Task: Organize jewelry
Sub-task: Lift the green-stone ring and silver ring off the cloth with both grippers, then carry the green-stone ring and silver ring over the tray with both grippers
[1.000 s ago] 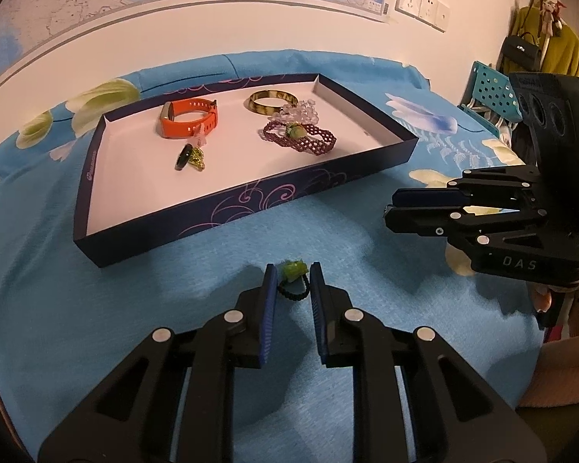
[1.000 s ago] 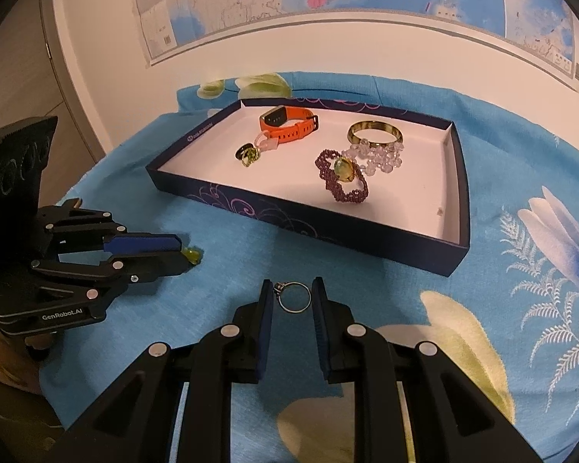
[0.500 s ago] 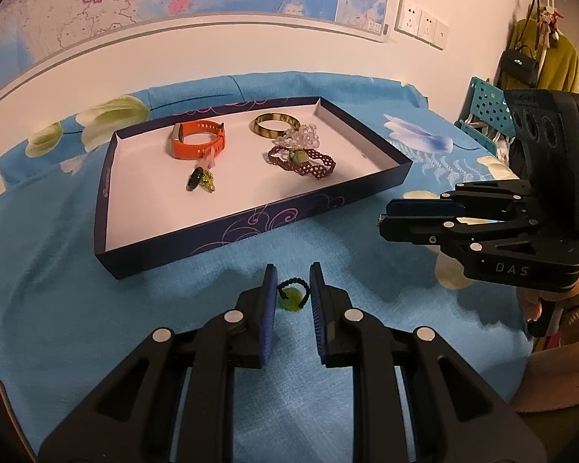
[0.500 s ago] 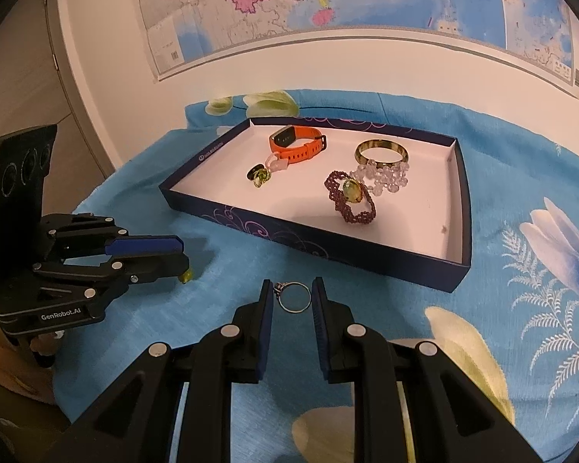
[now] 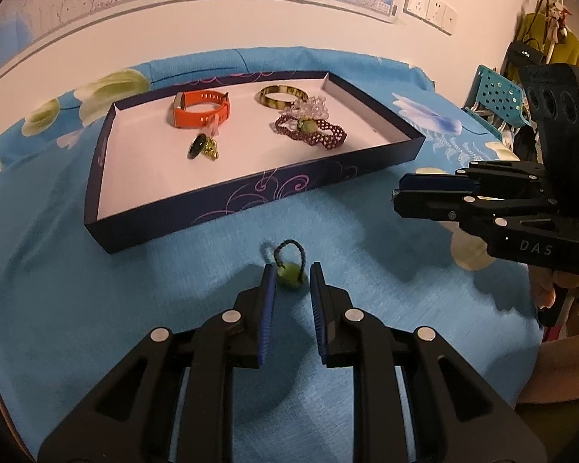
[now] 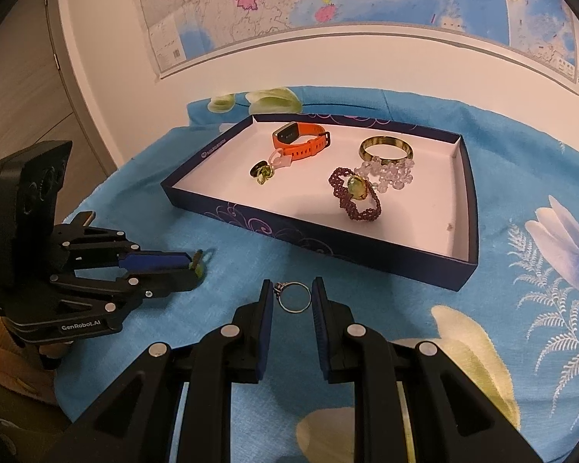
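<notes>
My left gripper is shut on a small ring of black cord with a green bead, held low over the blue flowered cloth. In the right wrist view the left gripper sits at the left with the green bead at its tip. My right gripper is shut on a thin silver ring. Beyond both stands a dark blue tray with a white floor. It holds an orange watch band, a gold bangle, clear beads, a maroon beaded bracelet and a small black and green ring.
In the left wrist view the right gripper comes in from the right, with a person's hand under it. A teal basket and hanging clothes stand at the far right. A wall map runs behind the table, with a wooden cabinet to its left.
The green bead ring has turned between the left fingers: the bead was on top, now the cord loop stands above it. Both grippers have barely shifted and stay shut on their rings.
</notes>
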Demonstrator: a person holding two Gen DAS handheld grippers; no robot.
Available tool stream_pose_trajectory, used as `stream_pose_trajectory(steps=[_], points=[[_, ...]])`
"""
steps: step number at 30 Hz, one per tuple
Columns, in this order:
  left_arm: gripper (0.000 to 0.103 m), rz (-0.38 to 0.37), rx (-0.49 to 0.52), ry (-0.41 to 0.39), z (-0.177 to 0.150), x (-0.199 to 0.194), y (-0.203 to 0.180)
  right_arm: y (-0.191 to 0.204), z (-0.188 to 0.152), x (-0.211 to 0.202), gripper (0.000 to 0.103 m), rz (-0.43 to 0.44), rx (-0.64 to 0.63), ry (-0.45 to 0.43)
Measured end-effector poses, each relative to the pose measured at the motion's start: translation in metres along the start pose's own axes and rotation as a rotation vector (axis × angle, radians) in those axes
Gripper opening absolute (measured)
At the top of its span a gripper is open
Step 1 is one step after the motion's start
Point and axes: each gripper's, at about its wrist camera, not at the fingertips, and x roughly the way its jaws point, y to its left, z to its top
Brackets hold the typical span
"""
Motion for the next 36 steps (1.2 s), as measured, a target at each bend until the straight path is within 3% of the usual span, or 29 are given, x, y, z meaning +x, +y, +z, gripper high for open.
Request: stream_pose_trajectory(steps=[17, 36], points=[[0.016, 0.001, -0.010, -0.003, 0.003, 0.002, 0.000, -0.002, 0.001, 0.001, 0.018, 0.006, 0.009, -0.015], [0.016, -0.008, 0.006, -0.136, 0.035, -0.029, -0.002, -0.002, 0.022, -0.008, 0.018, 0.003, 0.000, -0.084]])
